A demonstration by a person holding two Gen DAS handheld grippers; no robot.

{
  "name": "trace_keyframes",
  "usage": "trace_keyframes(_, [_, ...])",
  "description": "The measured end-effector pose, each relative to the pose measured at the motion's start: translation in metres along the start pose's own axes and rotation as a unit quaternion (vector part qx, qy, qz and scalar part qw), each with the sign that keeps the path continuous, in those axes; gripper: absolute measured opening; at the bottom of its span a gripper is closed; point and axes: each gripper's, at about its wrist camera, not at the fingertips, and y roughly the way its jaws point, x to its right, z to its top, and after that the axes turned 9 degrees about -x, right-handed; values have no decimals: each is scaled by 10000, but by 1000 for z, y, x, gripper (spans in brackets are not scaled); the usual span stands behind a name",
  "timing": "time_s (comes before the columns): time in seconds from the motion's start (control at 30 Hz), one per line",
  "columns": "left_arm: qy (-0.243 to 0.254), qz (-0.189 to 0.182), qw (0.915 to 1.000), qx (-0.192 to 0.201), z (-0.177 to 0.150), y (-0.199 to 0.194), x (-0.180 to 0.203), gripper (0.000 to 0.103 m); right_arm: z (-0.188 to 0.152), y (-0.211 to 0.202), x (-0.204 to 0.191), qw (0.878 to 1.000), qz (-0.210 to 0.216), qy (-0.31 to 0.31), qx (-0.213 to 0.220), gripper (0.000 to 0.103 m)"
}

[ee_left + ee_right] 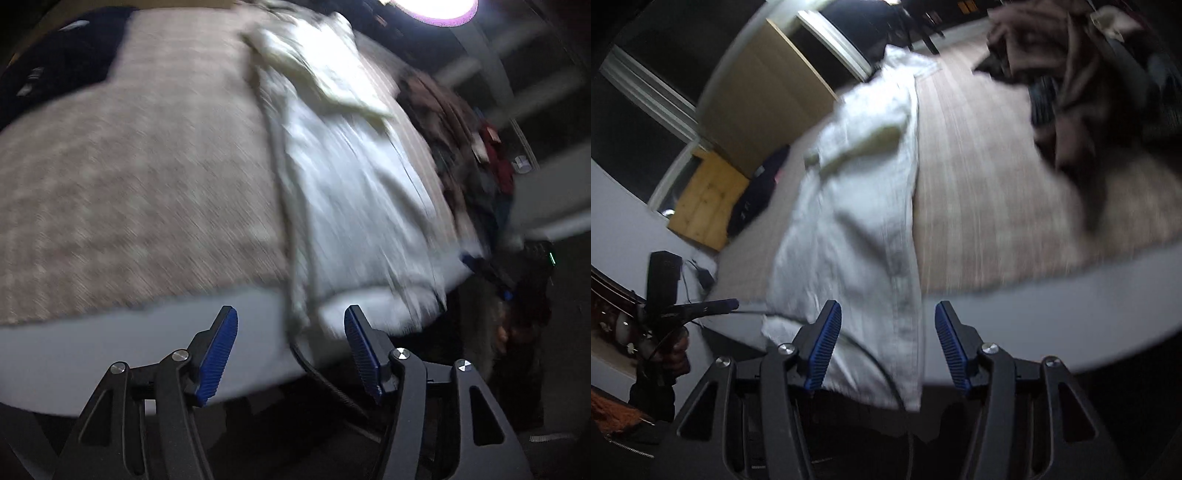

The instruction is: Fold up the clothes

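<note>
**Operator:** One white shirt (857, 206) lies stretched along a beige striped mat (979, 177) on a pale table (1052, 317), its near end drooping over the table's front edge. Both pictures are smeared with motion blur.

**Listener:** Where are your claws?

**Operator:** My right claw (886, 343) hangs just off that drooping end, blue pads spread wide, nothing between them. My left claw (291, 350) sits at the same front edge, jaws equally wide, also empty. In the left view the shirt (351, 192) fills the right half of the mat (129, 166).

**Listener:** What might go wrong?

**Operator:** I judge three risks. A thin black cable (882, 369) loops across the shirt's hanging end, right between my right claw's pads, so closing there could pinch cable with cloth. The overhanging cloth could also slide off the table if I tug it toward me. And the shirt already looks doubled, so a pinch may catch only the top layer and spoil the fold.

**Listener:** Anything else nearby?

**Operator:** A heap of brown clothes (1071, 74) sits at the mat's far right, apart from the shirt.
</note>
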Motion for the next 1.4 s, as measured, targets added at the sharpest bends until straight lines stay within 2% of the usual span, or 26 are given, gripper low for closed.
trace_keyframes(0.07, [219, -99, 9997, 48, -20, -19, 8, 58, -9, -14, -8, 9997, 209, 77, 98, 52])
trace_keyframes(0.13, [368, 13, 9990, 255, -35, -43, 9, 61, -17, -35, -16, 9986, 403, 10, 347, 52])
trace_keyframes(0.17, [399, 120, 9985, 350, -38, -49, 7, 66, -18, -43, -18, 9984, 346, -18, 456, 53])
trace_keyframes(0.23, [386, 293, 9977, 475, -34, -51, 2, 68, -20, -54, -21, 9980, 151, -88, 614, 59])
trace_keyframes(0.33, [403, 251, 9981, 403, -10, -23, 3, 68, -12, -28, -17, 9989, -193, -76, 432, 60])
trace_keyframes(0.47, [540, 434, 9975, 146, 20, 22, 23, 66, -2, 12, -7, 9991, -374, -62, 170, 60])
trace_keyframes(0.63, [493, 592, 9969, -160, 24, 46, 30, 66, 1, 31, -7, 9982, -548, -245, 54, 60])
trace_keyframes(0.8, [461, 684, 9964, -212, 23, 54, 34, 66, 1, 43, -15, 9914, -1093, -700, -175, 60])
trace_keyframes(0.93, [530, 1041, 9930, -158, 22, 55, 38, 65, 2, 52, -25, 9822, -1492, -1099, -294, 60])
trace_keyframes(1.0, [554, 1104, 9923, -110, 21, 55, 41, 59, 2, 57, -31, 9781, -1591, -1291, -360, 60])
trace_keyframes(1.07, [648, 1095, 9919, -57, 18, 55, 44, 40, -2, 63, -39, 9738, -1558, -1602, -422, 60])
trace_keyframes(1.13, [758, 1096, 9911, -6, 15, 54, 47, 35, -7, 68, -46, 9686, -1498, -1926, -468, 60])
trace_keyframes(1.2, [811, 1061, 9910, 10, 15, 53, 45, 25, -9, 70, -47, 9653, -1507, -2074, -492, 59])
trace_keyframes(1.23, [777, 985, 9921, 17, 15, 52, 42, 17, -8, 68, -45, 9676, -1434, -2020, -493, 56])
trace_keyframes(1.27, [723, 887, 9934, 27, 16, 50, 38, 10, -6, 66, -41, 9714, -1319, -1915, -487, 41])
trace_keyframes(1.3, [680, 766, 9947, 37, 16, 48, 34, 6, -4, 64, -37, 9748, -1224, -1799, -492, 15])
trace_keyframes(1.33, [645, 628, 9959, 45, 17, 46, 30, 3, -3, 62, -32, 9780, -1145, -1672, -505, 9])
trace_keyframes(1.4, [561, 356, 9978, 57, 18, 43, 23, 3, 0, 61, -22, 9843, -834, -1452, -566, 8])
